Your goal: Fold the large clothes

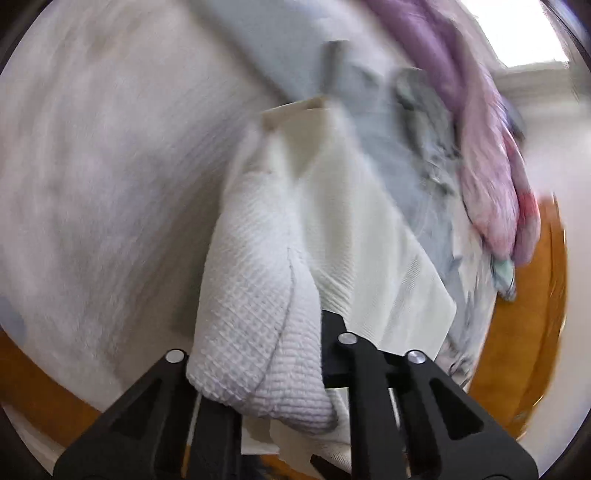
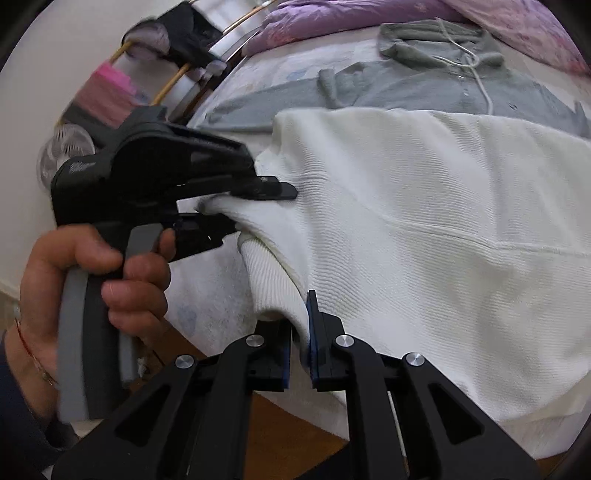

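A white knit sweater (image 2: 424, 229) lies spread on the bed. My right gripper (image 2: 300, 347) is shut on its near edge beside the ribbed cuff (image 2: 271, 280). My left gripper (image 2: 258, 206), held in a hand, is shut on a fold of the same sweater further left. In the blurred left wrist view the left gripper (image 1: 258, 369) holds a bunched waffle-knit part of the sweater (image 1: 258, 295), which hangs ahead of the fingers.
A grey hoodie (image 2: 424, 85) with white drawstrings lies flat behind the sweater. A purple quilt (image 2: 351, 18) is at the back. The white bedsheet (image 1: 92, 166) covers the bed, with a wooden frame edge (image 2: 280, 435) below. A fan (image 2: 62, 151) stands at left.
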`<state>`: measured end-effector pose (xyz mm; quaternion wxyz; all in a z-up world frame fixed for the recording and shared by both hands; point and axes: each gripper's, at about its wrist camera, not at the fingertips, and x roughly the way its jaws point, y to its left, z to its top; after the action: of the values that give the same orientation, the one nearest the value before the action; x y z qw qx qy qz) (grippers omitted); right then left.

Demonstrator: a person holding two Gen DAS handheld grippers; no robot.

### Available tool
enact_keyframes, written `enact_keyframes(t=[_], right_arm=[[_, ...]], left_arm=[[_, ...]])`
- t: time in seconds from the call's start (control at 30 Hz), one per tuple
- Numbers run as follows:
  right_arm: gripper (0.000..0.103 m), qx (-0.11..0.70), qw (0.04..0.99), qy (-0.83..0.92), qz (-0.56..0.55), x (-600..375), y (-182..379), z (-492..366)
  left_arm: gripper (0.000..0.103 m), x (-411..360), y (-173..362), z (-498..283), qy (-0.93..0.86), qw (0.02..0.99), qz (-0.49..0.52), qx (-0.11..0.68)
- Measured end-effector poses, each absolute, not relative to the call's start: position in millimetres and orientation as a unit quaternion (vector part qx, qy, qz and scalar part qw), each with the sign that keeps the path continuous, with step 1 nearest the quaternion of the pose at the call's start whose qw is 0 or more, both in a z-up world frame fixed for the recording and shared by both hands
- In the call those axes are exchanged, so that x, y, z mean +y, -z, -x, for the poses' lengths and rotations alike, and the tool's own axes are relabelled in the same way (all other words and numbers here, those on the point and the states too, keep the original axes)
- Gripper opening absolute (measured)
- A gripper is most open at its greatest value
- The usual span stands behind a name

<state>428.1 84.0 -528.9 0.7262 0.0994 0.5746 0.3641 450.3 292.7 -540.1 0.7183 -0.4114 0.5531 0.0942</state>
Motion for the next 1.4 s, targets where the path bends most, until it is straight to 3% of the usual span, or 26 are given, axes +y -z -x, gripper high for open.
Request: enact_keyframes(t=[0.17,0.37,0.5,0.8,0.93,0.97,1.1,1.27,1.4], right_arm=[[0.007,0.570,0.731,-0.324,-0.189,20,508,-441],[0.007,0.564,0.738,-0.239,-0.281,-93,498,-455],[0.007,0.566,0.734,-0.180,-0.328,-168,511,-455],[0.007,0.604,0.665,-0.067,-0.434,-255,590,-433],[0.011,0.626,0.623,-0.039,-0.467,-270,621,-424],[0.018,0.631,0.613,-0.040,-0.473,-274,624,-425],[0.029,0.648,0.622,-0.044,-0.437,-290,600,-428],[0.033,0.651,0.681,-0.066,-0.330,-309,547,-443],[0.027,0.606,0.731,-0.148,-0.276,-290,500,-485]], left_arm=[[0.010,219,486,-485,-0.044,0.771,0.312,0.553],[0.010,86,464,-529,0.046,0.796,0.217,0.564],[0.010,1,478,-551,0.102,0.785,0.188,0.581],[0.011,-140,576,-569,0.145,0.733,0.058,0.662],[0.025,-160,614,-575,0.146,0.710,0.029,0.688],[0.028,-162,613,-576,0.149,0.709,0.023,0.689],[0.075,-149,587,-574,0.189,0.704,0.117,0.675],[0.081,-97,538,-559,0.177,0.729,0.252,0.611],[0.084,-39,534,-534,0.061,0.768,0.225,0.596]])
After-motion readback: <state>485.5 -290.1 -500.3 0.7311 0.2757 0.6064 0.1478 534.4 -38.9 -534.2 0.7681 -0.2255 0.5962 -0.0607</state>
